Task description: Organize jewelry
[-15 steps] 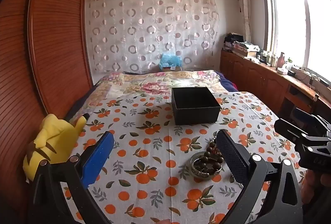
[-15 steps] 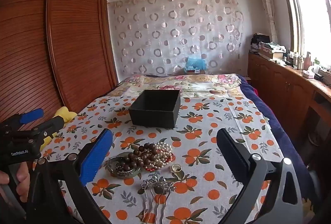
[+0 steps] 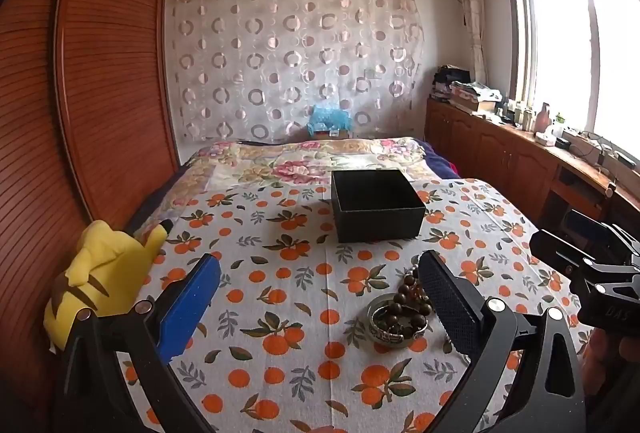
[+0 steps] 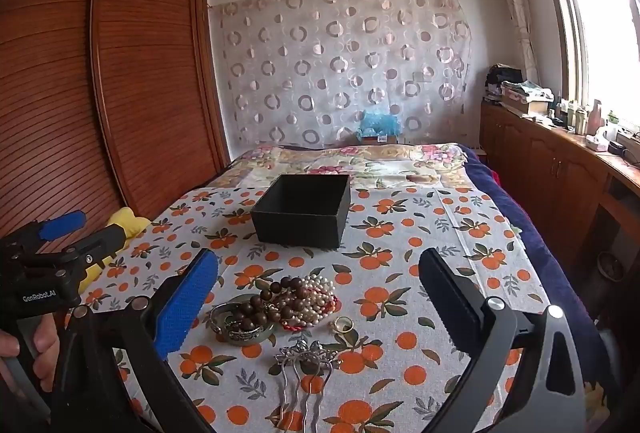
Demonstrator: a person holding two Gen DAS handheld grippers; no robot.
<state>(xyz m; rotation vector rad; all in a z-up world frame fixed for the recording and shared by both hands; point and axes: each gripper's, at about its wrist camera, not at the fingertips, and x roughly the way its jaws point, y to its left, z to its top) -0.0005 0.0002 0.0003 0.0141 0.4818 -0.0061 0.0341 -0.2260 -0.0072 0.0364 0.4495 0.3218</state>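
Left gripper [image 3: 320,297] jaws wide, holding nothing, right gripper [image 4: 318,293] jaws wide too, empty, jewelry pile [image 4: 288,303] on bed [image 4: 400,233] lower centre of frame btwn right jaws, hair comb [image 4: 304,373] just below pile, black box [image 4: 302,211] mid-frame, well beyond pile.

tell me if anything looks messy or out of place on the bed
The jewelry lies heaped: dark wooden bead bracelet tangled over the silver bangles and pearl strands. The open black square box behind looks empty.
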